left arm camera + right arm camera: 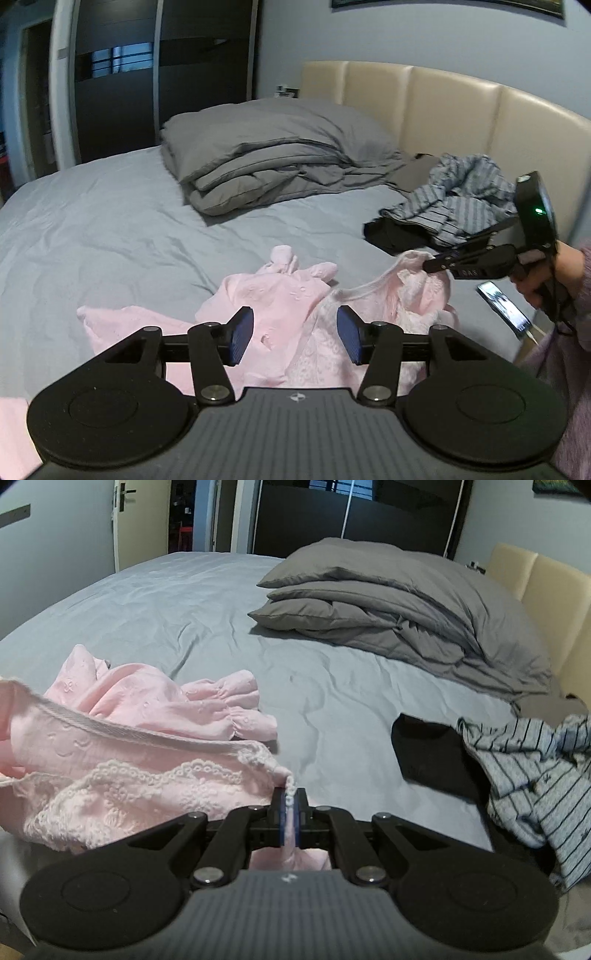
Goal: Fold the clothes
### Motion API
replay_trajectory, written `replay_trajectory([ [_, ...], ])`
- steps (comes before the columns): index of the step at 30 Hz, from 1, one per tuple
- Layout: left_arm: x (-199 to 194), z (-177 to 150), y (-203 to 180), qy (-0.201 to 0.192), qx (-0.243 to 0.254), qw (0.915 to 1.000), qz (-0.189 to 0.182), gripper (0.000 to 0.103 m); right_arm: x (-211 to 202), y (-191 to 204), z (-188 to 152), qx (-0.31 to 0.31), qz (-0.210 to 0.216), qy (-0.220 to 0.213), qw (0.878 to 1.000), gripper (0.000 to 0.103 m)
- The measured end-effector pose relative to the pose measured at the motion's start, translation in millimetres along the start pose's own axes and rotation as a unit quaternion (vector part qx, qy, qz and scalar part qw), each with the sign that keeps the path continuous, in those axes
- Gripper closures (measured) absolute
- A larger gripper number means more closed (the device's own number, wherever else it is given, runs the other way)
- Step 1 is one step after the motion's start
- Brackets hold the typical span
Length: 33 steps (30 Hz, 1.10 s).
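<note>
A pink embroidered garment (280,306) lies crumpled on the grey bed sheet (110,221), with lace trim along one edge. My left gripper (295,338) hovers just over it, open, its blue pads apart and pressing on nothing. My right gripper (290,812) is shut on the garment's lace-edged corner (288,786) and holds that edge a little above the sheet. In the left wrist view the right gripper (428,266) reaches in from the right, gripping the pink hem (413,258), with a hand (546,284) behind it.
A folded grey duvet (273,162) sits toward the cream headboard (443,107). A striped shirt (535,775) lies heaped over a black garment (424,753) at the right. A phone (504,308) rests near the bed's right edge. Dark wardrobe doors (122,74) stand behind.
</note>
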<state>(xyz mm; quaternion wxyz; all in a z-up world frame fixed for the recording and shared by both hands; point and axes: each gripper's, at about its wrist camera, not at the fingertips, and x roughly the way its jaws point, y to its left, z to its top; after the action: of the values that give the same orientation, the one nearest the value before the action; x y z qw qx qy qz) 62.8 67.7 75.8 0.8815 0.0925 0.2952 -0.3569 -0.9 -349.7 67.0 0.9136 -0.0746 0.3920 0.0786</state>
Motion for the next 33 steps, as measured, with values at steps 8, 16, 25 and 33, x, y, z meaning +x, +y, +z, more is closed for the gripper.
replay_trajectory([
  [8, 18.5, -1.0, 12.4, 0.053, 0.070, 0.9941, -0.063, 0.038, 2.8, 16.5, -4.7, 0.008, 0.004, 0.005, 1.000, 0.097],
  [16, 71.0, -7.6, 34.3, 0.095, 0.020, 0.9834, -0.153, 0.038, 5.4, 41.1, -3.9, -0.007, 0.004, -0.001, 1.000, 0.097],
  [25, 75.7, -18.6, 8.0, 0.136, 0.079, 0.9593, -0.235, 0.038, 9.5, 44.4, -9.0, -0.018, 0.009, 0.003, 1.000, 0.097],
  [33, 71.0, -22.0, 2.7, 0.150, 0.099, 0.9564, -0.231, 0.074, 5.3, 57.2, -11.2, -0.032, 0.008, -0.003, 0.999, 0.097],
])
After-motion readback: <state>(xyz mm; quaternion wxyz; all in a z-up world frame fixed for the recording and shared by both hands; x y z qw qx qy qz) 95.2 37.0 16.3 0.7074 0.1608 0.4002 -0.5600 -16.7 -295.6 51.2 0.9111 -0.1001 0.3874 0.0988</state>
